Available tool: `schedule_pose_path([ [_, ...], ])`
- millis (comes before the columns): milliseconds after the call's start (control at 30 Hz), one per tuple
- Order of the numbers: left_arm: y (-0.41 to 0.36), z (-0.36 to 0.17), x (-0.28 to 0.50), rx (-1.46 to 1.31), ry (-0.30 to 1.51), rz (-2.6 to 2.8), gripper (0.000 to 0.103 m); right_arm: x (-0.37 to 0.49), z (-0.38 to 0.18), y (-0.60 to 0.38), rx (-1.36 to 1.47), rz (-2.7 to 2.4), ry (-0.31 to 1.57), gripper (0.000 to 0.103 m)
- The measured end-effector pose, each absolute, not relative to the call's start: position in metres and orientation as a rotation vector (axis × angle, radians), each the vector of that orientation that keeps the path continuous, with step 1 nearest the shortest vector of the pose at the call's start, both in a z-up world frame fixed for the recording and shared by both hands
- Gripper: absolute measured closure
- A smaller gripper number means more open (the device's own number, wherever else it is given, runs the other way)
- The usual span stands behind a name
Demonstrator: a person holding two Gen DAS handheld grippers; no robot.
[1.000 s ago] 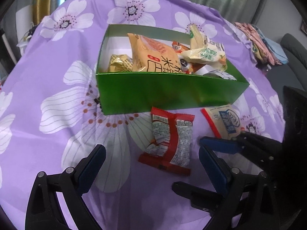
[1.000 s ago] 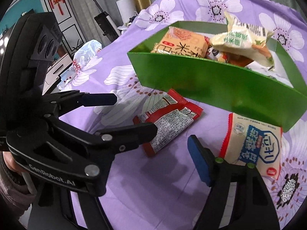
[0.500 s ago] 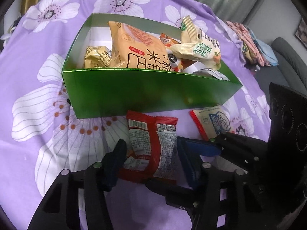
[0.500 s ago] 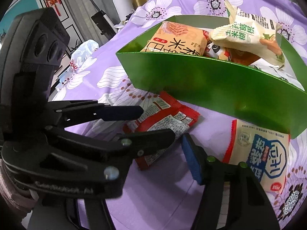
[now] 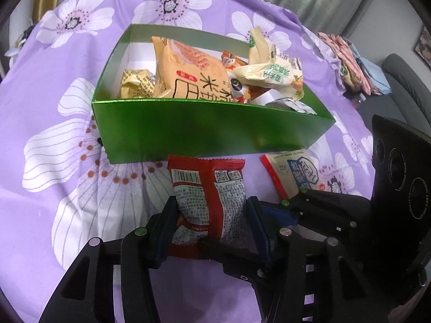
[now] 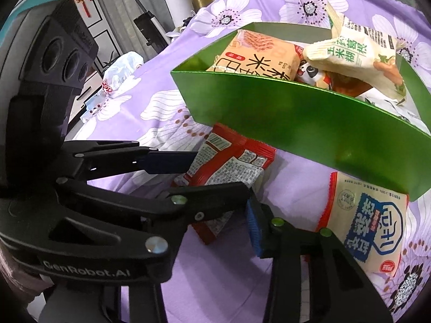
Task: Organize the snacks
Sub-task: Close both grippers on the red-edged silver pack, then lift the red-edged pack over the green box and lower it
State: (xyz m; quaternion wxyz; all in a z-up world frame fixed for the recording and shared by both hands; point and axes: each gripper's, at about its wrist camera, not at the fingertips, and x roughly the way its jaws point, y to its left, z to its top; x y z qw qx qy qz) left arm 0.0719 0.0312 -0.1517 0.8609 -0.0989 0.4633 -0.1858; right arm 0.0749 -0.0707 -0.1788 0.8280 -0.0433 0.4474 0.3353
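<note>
At lower centre of the left view, the left gripper (image 5: 211, 215), wide apart a second ago, is closing on the red packet (image 5: 208, 204) lying before the green box (image 5: 204, 132). Right gripper (image 6: 250, 204) is closing too, apparently empty. Lifting can follow.

- The left gripper (image 5: 211, 223) is matte black plastic, with dark blue pads (image 5: 161, 231) and silver screws.
- The right gripper (image 5: 289, 210) matches; its black camera housing fills the right edge.
- White "GenRobot.AI" lettering sits lower left in the right wrist view.
</note>
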Motion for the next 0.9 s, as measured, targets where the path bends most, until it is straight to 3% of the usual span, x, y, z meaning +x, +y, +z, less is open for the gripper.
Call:
schedule_pose_path([
  [900, 0.008, -0.049, 0.071, -0.082, 0.738, -0.396, 0.052, 0.062, -0.082, -0.093, -0.092, 0.710, 0.693, 0.062],
])
